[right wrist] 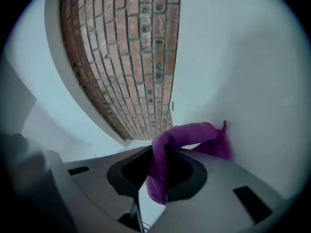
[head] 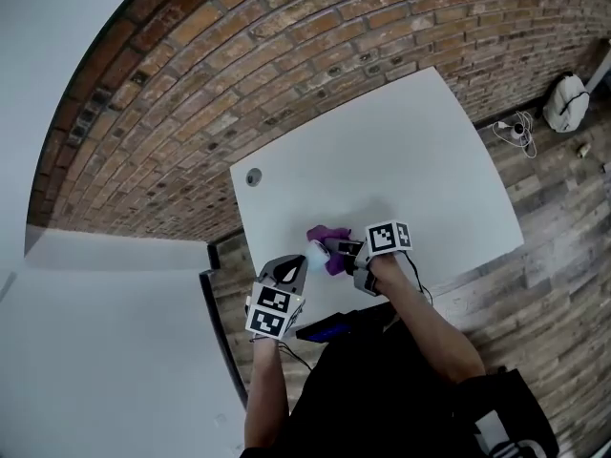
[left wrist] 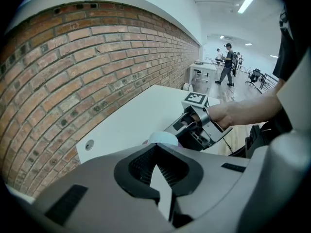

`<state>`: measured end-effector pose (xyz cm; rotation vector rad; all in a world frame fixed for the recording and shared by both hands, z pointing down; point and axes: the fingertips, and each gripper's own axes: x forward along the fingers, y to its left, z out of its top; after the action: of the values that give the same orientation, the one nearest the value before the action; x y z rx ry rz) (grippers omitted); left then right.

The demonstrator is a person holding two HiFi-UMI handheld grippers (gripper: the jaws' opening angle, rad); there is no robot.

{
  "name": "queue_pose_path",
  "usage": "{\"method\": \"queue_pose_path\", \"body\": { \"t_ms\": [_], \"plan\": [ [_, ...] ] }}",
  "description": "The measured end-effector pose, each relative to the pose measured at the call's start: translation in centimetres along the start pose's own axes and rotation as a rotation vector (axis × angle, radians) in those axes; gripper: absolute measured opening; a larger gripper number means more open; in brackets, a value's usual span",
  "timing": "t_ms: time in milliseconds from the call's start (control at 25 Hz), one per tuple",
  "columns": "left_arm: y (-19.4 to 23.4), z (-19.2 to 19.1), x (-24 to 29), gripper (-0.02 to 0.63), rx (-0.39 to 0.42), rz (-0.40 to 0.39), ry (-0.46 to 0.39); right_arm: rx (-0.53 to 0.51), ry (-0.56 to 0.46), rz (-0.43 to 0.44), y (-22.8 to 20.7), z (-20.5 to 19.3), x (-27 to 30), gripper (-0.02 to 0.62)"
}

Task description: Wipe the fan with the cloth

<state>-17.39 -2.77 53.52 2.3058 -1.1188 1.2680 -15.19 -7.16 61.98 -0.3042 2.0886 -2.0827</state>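
A small pale fan (head: 317, 250) sits over the near part of the white table (head: 382, 160). My left gripper (head: 291, 273) is shut on it from the near left. In the left gripper view the fan's round head (left wrist: 163, 138) shows just past the closed tips of that gripper (left wrist: 158, 161). From the right, my right gripper (head: 336, 249) lies level and is shut on a purple cloth (head: 332, 237). In the right gripper view the cloth (right wrist: 187, 132) arches out of this gripper (right wrist: 158, 164) and drapes forward. The right gripper (left wrist: 187, 127) points at the fan. Where cloth meets fan is hidden.
A brick wall (head: 239, 55) runs behind the table, which has a round cable hole (head: 253, 176). A second white surface (head: 95, 332) lies to the left. On the wood floor at far right are a white bag (head: 565, 101) and cables (head: 516, 130). People (left wrist: 227, 64) stand far off.
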Motion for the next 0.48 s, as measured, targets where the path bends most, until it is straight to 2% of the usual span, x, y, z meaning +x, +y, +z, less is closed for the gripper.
{"method": "queue_pose_path", "body": {
  "t_ms": [120, 240, 360, 400, 480],
  "plan": [
    [0.0, 0.2, 0.0, 0.005, -0.003, 0.004, -0.008, 0.108, 0.0, 0.071, 0.0, -0.4, -0.4, 0.064],
    [0.0, 0.2, 0.0, 0.005, -0.002, 0.006, -0.01, 0.138, 0.06, 0.092, 0.2, -2.3, -1.5, 0.064],
    [0.0, 0.2, 0.0, 0.005, -0.002, 0.002, -0.006, 0.044, 0.177, 0.038, 0.3, -5.0, -2.7, 0.064],
    [0.1, 0.2, -0.1, 0.005, -0.004, 0.002, -0.008, -0.003, 0.161, 0.0, 0.1, -4.4, -3.0, 0.064],
    [0.2, 0.2, 0.0, 0.005, -0.009, 0.004, -0.015, -0.07, 0.049, -0.062, -0.2, -1.4, -3.2, 0.064]
  ]
}}
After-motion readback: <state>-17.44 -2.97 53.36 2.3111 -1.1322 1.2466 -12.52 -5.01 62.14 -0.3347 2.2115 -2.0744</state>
